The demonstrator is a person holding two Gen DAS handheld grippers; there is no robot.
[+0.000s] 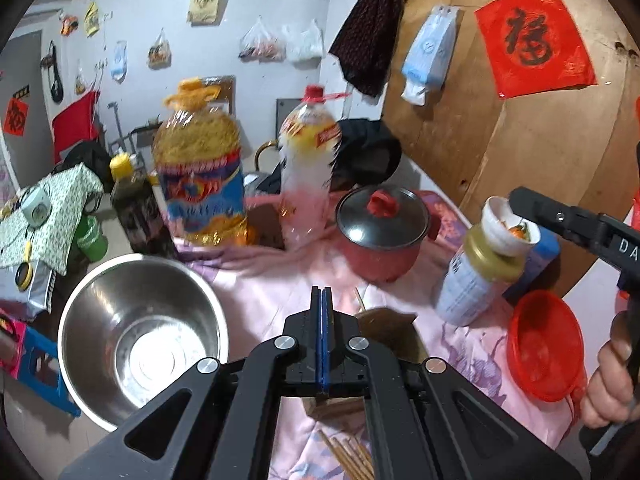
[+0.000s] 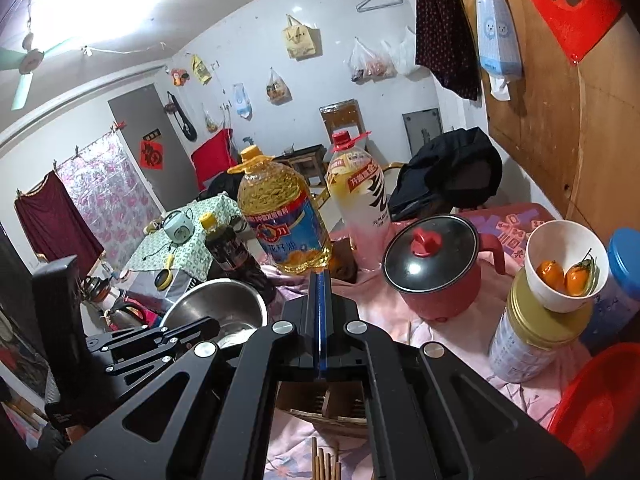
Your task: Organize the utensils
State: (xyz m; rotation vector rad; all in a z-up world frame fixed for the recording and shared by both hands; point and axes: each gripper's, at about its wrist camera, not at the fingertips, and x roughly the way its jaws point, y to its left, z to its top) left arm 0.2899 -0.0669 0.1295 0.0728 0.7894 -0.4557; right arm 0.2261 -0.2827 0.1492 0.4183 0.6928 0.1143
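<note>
Several wooden chopsticks [image 1: 352, 458] lie on the pink cloth at the near edge, below my left gripper; they also show in the right wrist view [image 2: 326, 464]. A brown wooden utensil holder [image 1: 394, 330] stands just beyond them, partly hidden by the gripper frames, and shows under my right gripper [image 2: 320, 402]. My left gripper [image 1: 322, 294] is shut and empty, held above the holder. My right gripper [image 2: 320, 278] is shut and empty, also above the holder. The right gripper's body shows at the right of the left wrist view [image 1: 576, 224].
A steel bowl [image 1: 140, 336] sits at the left. A red pot with a glass lid [image 1: 382, 232], two oil bottles [image 1: 200, 168], a dark sauce bottle [image 1: 136, 204], a tin [image 1: 476, 276] topped by a white bowl [image 1: 508, 224], and a red plastic basin [image 1: 544, 344] crowd the cloth-covered table [image 1: 280, 280].
</note>
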